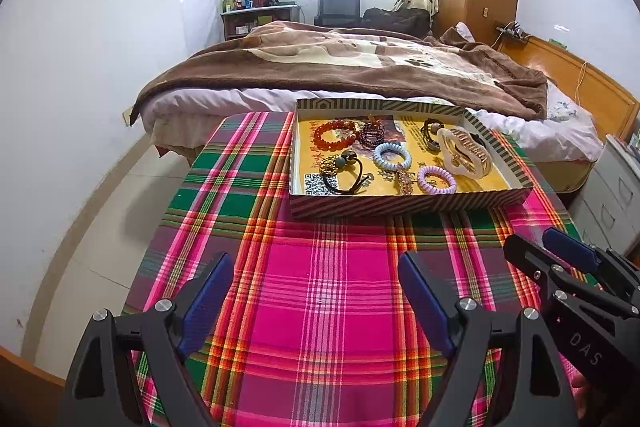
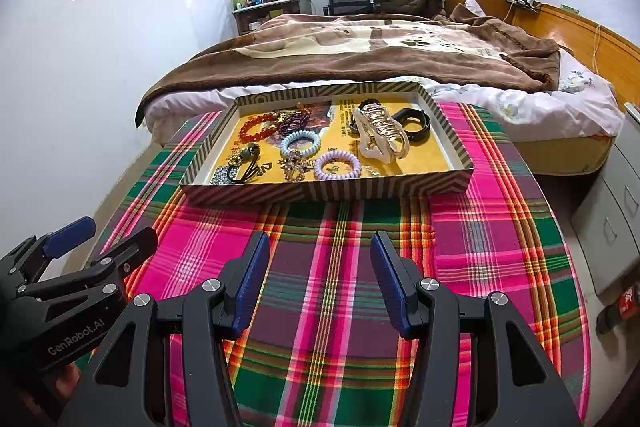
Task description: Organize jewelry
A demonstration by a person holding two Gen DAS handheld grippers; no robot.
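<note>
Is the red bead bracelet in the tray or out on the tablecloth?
In: the red bead bracelet lies flat inside the striped tray, near its far-left corner.

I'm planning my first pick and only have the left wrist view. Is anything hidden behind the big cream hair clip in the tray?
Observer: Yes. A black curved band lies right behind the hair clip, toward the tray's far right corner.
Operator: Is the right claw free to take it?
Observer: The right claw is open over the tablecloth, with nothing between its jaws.
</note>
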